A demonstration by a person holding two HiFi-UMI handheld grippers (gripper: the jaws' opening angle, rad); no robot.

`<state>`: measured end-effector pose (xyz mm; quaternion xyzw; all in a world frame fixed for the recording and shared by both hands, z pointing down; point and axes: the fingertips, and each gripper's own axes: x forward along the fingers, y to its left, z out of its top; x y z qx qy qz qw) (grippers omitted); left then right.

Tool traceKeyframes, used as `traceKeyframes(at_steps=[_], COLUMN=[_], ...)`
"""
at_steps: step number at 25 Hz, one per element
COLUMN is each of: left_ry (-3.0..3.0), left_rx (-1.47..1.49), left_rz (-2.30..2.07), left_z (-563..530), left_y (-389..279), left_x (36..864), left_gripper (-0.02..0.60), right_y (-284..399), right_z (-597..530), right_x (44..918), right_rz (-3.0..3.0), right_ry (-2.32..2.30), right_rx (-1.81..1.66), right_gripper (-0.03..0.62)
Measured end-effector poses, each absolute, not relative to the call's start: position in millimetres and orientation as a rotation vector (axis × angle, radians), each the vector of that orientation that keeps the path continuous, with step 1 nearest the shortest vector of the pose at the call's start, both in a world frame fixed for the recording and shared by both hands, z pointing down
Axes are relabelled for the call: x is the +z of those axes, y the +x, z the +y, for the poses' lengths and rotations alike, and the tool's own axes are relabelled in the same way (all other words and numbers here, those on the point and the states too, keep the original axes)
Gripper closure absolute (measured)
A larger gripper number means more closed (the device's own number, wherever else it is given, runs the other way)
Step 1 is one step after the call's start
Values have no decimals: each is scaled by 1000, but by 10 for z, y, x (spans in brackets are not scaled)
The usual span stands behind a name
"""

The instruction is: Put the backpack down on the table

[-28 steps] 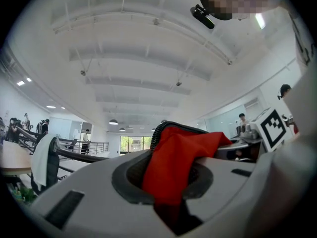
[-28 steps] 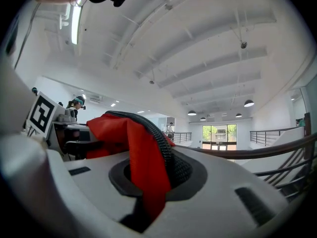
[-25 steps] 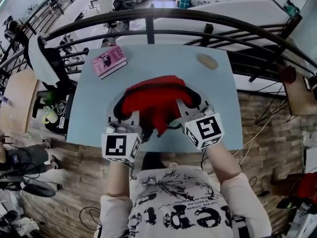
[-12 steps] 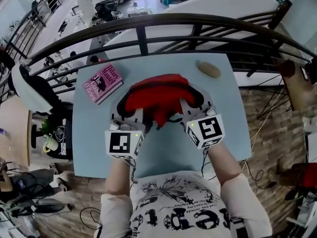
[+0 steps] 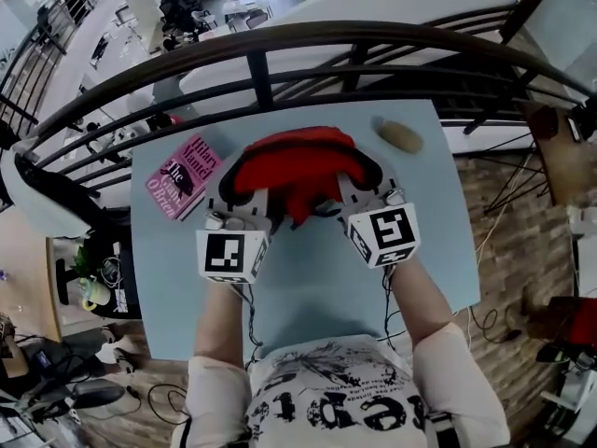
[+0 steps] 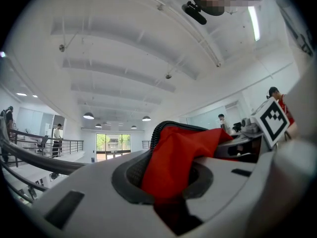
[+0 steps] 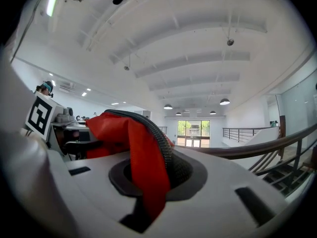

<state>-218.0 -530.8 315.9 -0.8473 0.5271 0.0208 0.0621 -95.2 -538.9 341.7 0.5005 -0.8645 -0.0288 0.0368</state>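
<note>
The red backpack [image 5: 294, 168] with black padded straps hangs between my two grippers over the far half of the light blue table [image 5: 317, 278]. My left gripper [image 5: 244, 202] is shut on red fabric [image 6: 178, 155] beside a black strap [image 6: 157, 129] at the bag's left side. My right gripper [image 5: 351, 192] is shut on red fabric [image 7: 143, 167] and a black strap [image 7: 166, 150] at its right side. Both point roughly level, away from me. Whether the bag's bottom touches the tabletop is hidden.
A pink book [image 5: 182, 177] lies on the table left of the backpack. A tan oval object [image 5: 399, 136] sits at the far right corner. A dark metal railing [image 5: 308, 40] runs just behind the table's far edge, with an open floor below.
Both grippers have carried the backpack away from me, from above the table's near edge to over its far half. Their grip has not changed.
</note>
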Motion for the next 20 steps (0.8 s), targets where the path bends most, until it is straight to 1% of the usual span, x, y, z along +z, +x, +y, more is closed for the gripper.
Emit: traceKeyframes(at_steps=[11, 20], left_ry=[-2632, -2668], left_rx=[53, -18], left_rz=[1613, 1679], left_z=[-5412, -5121], left_y=[-2249, -2311], left_x=[3668, 3940], left_gripper=[506, 481], right_y=[-1011, -1031], right_z=[-5462, -5156], right_x=[3890, 4110], right_rz=[-2616, -2582], right_ry=[1475, 1460], right_rx=[-54, 8], right_gripper=[543, 534])
